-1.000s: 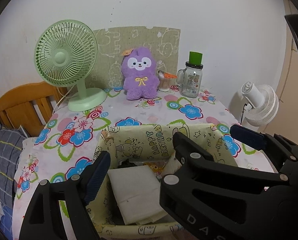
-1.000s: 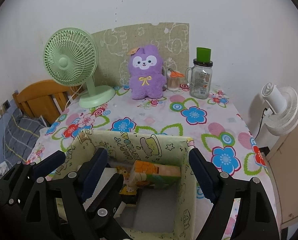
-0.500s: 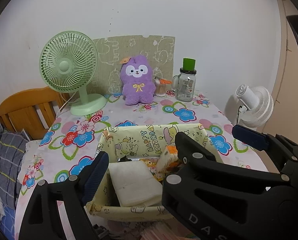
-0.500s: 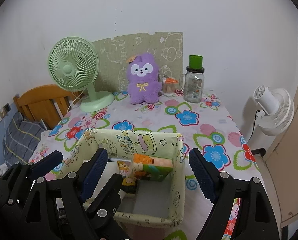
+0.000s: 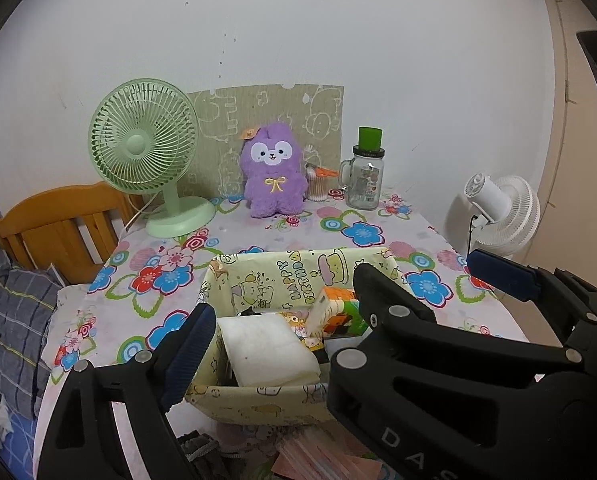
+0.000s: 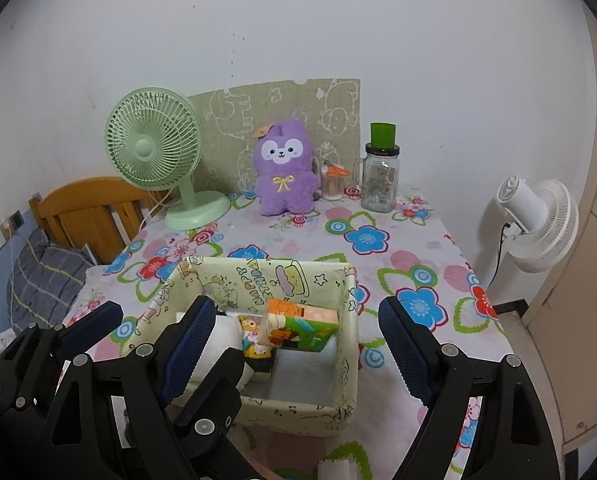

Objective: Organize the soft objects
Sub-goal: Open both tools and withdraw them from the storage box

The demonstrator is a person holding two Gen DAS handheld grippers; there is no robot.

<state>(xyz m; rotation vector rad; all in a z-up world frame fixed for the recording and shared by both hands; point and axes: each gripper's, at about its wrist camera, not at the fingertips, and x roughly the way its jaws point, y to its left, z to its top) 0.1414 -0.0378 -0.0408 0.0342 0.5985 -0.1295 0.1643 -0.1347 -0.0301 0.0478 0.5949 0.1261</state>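
My left tong's camera is looking forward and somewhat down along its blue-padded fingers, sitting close over the near edge of the yellow fabric bin, with the floral tablecloth running away to the far wall. My right tong's camera is facing the same way from just to the right, a little farther back, and is catching the left tong's fingers at its lower left. Both are sharing the bin, the green fan and the purple plush.
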